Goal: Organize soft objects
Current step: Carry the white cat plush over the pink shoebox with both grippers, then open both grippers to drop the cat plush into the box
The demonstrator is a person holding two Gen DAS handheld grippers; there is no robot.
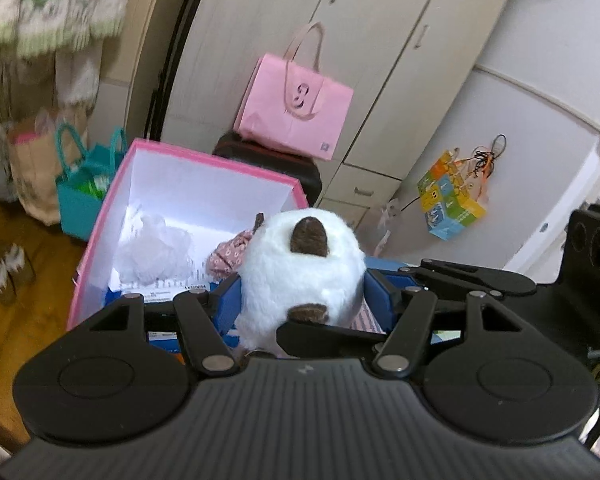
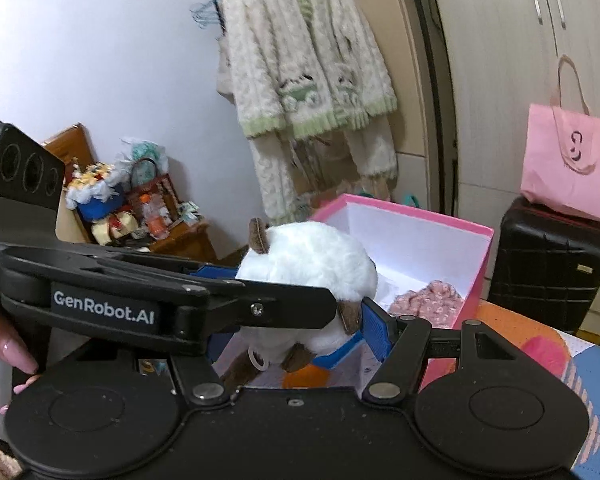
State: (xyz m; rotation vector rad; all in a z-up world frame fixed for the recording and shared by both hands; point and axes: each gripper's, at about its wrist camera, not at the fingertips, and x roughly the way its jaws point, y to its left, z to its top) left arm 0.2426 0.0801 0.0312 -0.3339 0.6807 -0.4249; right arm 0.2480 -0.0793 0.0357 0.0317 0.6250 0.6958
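Bedroom clutter, wardrobe [image 1: 380,80] at the back, colourful patterned cover [image 2: 580,360] under my rigs.

Nearest: white plush toy [image 1: 300,276] with brown ears and feet, held up off the surface. My left gripper [image 1: 300,300] has its blue pads [image 1: 230,304] pressed into both sides of the plush, so it's clamped on it. My right gripper [image 2: 300,320] comes in from the other side; its blue pads [image 2: 374,326] sit against the underside and flank of the same toy, and the left rig's black linkage crosses in front in the right wrist view. It looks closed on the plush too, though the near finger is mostly hidden behind that linkage.

Just behind the toy: pink box [image 1: 100,216], white inside, open top. The plush hangs at its near rim, not inside. In the box: a pink floral fabric piece [image 2: 426,304] near the front, a white fluffy mesh thing [image 1: 152,248] further left, and some printed paper under them.

Beyond the box: teal bag [image 1: 84,196] on the wood floor to the left, black suitcase [image 2: 548,272] with a pink paper bag [image 2: 572,168] on top, against the wardrobe. Cream cardigan [image 2: 308,72] with green trim hangs on the wall. Colourful cube box [image 1: 450,200] hangs off the white surface right of the wardrobe. Small wooden stand [image 2: 180,240] piled with odds and ends in the far corner.
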